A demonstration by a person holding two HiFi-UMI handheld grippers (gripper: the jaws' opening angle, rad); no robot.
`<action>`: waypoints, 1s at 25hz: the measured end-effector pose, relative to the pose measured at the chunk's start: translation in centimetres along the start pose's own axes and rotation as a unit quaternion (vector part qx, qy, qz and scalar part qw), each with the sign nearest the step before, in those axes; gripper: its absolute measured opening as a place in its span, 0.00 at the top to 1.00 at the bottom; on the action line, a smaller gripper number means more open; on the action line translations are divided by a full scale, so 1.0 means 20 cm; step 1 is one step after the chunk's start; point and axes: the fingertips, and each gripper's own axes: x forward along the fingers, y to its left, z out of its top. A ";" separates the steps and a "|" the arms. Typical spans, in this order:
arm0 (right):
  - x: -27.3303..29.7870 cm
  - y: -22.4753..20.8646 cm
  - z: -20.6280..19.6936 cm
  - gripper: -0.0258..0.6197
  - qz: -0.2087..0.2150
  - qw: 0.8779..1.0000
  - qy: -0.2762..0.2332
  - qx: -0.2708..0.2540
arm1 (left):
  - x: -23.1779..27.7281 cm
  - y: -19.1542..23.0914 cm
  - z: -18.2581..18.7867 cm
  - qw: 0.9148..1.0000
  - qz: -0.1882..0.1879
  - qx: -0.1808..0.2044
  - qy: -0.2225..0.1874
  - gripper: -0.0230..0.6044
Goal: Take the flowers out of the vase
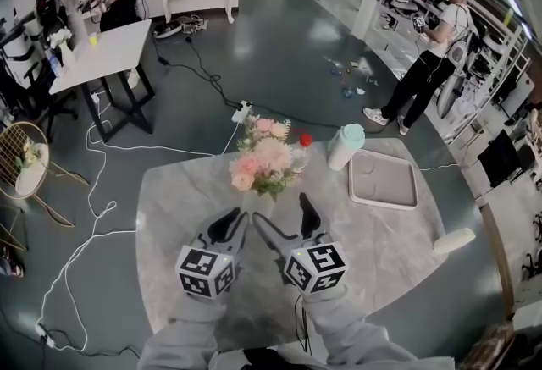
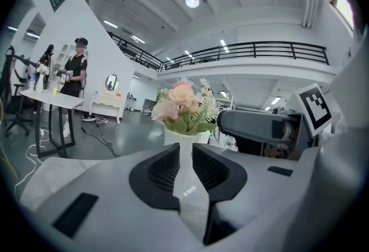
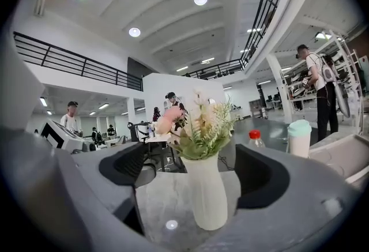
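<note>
While the bunch of pink and cream artificial flowers with green sprigs (image 1: 262,158) is fully seated in its vase, I'd call the task at approach stage, with nothing extracted.

Head view: bouquet stands upright near the middle of the round grey marbled table (image 1: 169,216), just ahead of both tools. The vase is mostly hidden under the blooms here. The left gripper (image 1: 230,223) looks narrow. The right gripper (image 1: 279,207) is spread, aimed at the base of the bouquet. Neither touches it.

Left gripper view: jaws drawn almost together, only a thin slit between the ribbed pads, nothing in it. The white ceramic waisted vase (image 2: 183,136) and the blooms show beyond the tips, apart from them.

Right gripper view: jaws wide apart, with the vase standing on the table in the gap between them, nearer the right-hand jaw. Pads not on it as far as I can tell. Stems are all in the neck.

Done: both tools lined up.

Left, my read: one tool steadies the vase body, the other has to open onto the stems, then pinch, lift clear and set the flowers down.
</note>
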 end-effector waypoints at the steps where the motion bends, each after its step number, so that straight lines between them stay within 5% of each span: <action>1: 0.02 -0.01 -0.01 0.20 0.000 1.000 0.002 0.000 | 0.00 0.01 0.00 1.000 0.001 0.000 0.000 0.85; 10: 0.14 -0.08 -0.03 0.17 -0.005 1.000 0.008 -0.008 | 0.07 0.14 0.01 1.000 0.015 -0.007 0.000 0.85; 25: 0.33 -0.12 -0.06 0.16 0.046 0.998 0.024 -0.039 | 0.21 0.35 0.12 0.999 0.040 -0.011 -0.025 0.85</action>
